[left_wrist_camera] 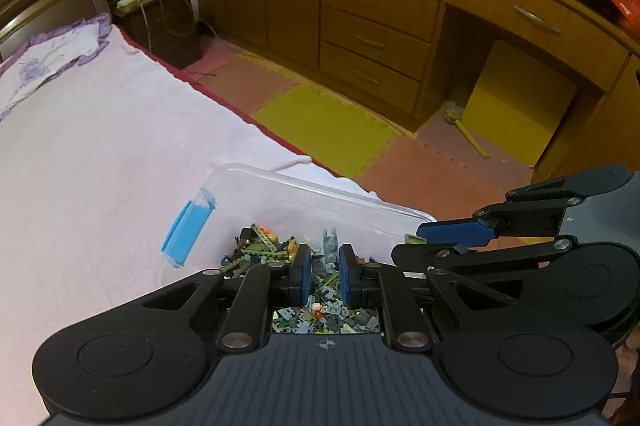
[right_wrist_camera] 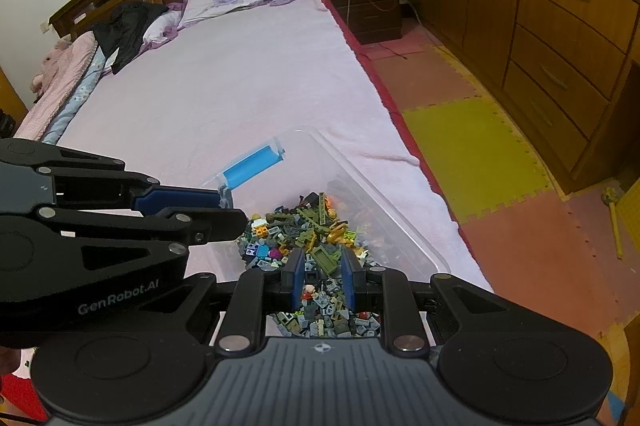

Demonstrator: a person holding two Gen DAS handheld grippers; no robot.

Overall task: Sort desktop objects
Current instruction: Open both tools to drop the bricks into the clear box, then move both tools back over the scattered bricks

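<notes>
While both grippers hover over the clear bin (right_wrist_camera: 404,226) of mixed bricks (right_wrist_camera: 316,230) on the bed (right_wrist_camera: 240,86), the left gripper (left_wrist_camera: 325,266) seemingly pinches a grey piece (left_wrist_camera: 329,246) and the right gripper (right_wrist_camera: 320,276) stands slightly parted, so selecting is under way and placing follows.

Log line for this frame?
left tool: holding small grey brick | right tool: above multicoloured brick pile, grip unclear | clear plastic bin: on pink bed

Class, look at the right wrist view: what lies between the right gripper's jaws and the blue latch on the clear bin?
In the right wrist view, a heap of small toy bricks inside the clear bin lies between the right gripper and the blue latch.
</notes>
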